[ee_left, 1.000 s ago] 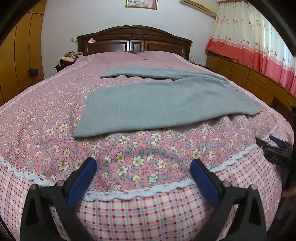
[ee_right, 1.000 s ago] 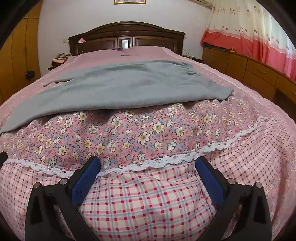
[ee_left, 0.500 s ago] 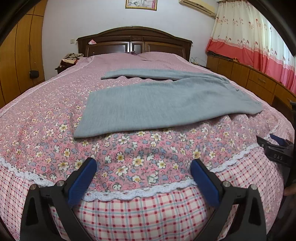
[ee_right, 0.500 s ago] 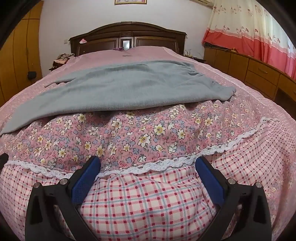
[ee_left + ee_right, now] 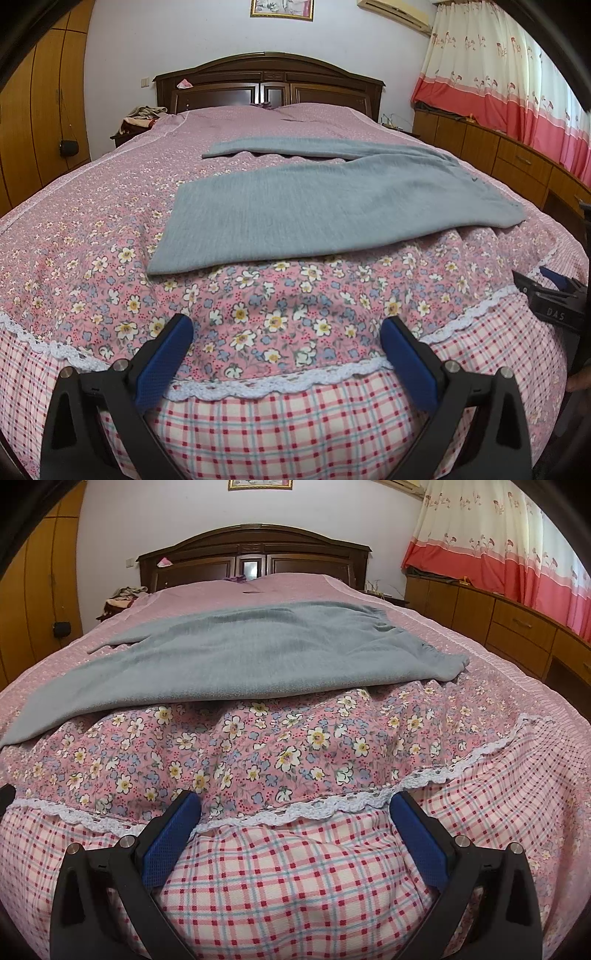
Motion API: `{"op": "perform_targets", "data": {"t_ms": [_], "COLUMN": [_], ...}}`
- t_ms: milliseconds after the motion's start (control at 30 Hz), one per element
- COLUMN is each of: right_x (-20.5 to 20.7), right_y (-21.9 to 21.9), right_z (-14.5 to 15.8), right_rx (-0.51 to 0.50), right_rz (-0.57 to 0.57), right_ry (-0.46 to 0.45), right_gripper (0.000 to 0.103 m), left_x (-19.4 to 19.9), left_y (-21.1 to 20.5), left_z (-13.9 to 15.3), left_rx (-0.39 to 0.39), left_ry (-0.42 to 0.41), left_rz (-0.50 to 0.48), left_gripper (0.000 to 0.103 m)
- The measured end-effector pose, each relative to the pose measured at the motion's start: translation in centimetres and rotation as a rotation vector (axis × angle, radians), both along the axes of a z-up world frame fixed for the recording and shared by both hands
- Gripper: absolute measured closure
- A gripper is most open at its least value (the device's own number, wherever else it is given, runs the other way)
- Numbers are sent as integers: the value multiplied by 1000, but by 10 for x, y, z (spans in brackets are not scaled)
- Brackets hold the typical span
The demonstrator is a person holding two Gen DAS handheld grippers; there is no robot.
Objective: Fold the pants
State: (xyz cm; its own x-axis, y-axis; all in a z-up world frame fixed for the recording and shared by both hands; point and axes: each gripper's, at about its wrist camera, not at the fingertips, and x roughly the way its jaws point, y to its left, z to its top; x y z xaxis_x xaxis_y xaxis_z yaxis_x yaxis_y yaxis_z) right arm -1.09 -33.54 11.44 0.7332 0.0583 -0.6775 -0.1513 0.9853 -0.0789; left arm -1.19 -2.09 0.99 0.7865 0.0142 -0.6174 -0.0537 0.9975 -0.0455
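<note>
- Grey pants (image 5: 332, 210) lie spread flat on the bed (image 5: 92, 229), waistband toward the right edge and the two legs reaching toward the left edge.
- From the left wrist view, the near leg is broad and smooth, its cuff ending short of the bed's left edge; the far leg (image 5: 303, 147) runs thinner behind it, closer to the headboard (image 5: 269, 85).
- From the right wrist view, the pants (image 5: 251, 657) fill the middle of the bed, the waistband corner (image 5: 450, 664) bunched a little near the right edge.
- Left gripper (image 5: 286, 354) hangs over the foot edge of the bed, blue pads (image 5: 162, 362) spread wide, nothing between them but floral bedspread and the white lace trim (image 5: 266, 384).
- Right gripper (image 5: 295, 830) sits in the same pose further along the foot edge, jaws wide apart and holding nothing, above the checked skirt (image 5: 295, 886) of the bedspread.
- Both grippers are well short of the pants, with a band of floral cloth between.
- Part of the right gripper (image 5: 554, 306) shows at the right rim of the left wrist view.
- Red-and-cream curtains (image 5: 517, 74) and a wooden cabinet (image 5: 498, 155) line the right side of the room; wooden wardrobe doors (image 5: 40, 110) stand on the left.
</note>
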Motion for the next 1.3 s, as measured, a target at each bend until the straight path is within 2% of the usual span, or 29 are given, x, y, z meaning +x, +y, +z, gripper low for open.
{"op": "perform_targets", "data": {"t_ms": [133, 333, 567, 767, 967, 1133, 1300], "right_x": [0, 1, -1, -1, -2, -1, -1], "right_y": [-2, 7, -1, 5, 3, 4, 4], "right_z": [0, -1, -1, -2, -1, 0, -1], "right_rx": [8, -50, -8, -56, -24, -57, -34], "right_rz": [2, -22, -1, -22, -13, -23, -15], "right_ry": [1, -8, -8, -19, -18, -22, -20], "right_gripper": [0, 0, 0, 0, 0, 0, 0], "left_x": [0, 2, 1, 1, 0, -1, -1], "left_y": [1, -3, -1, -4, -4, -7, -7], "left_z": [-1, 0, -1, 1, 0, 0, 0], "left_rx": [2, 0, 1, 2, 6, 4, 7], "left_ry": [0, 0, -2, -3, -3, -4, -4], "left_rz": [2, 6, 7, 9, 10, 10, 11], "left_gripper": [0, 0, 0, 0, 0, 0, 0]}}
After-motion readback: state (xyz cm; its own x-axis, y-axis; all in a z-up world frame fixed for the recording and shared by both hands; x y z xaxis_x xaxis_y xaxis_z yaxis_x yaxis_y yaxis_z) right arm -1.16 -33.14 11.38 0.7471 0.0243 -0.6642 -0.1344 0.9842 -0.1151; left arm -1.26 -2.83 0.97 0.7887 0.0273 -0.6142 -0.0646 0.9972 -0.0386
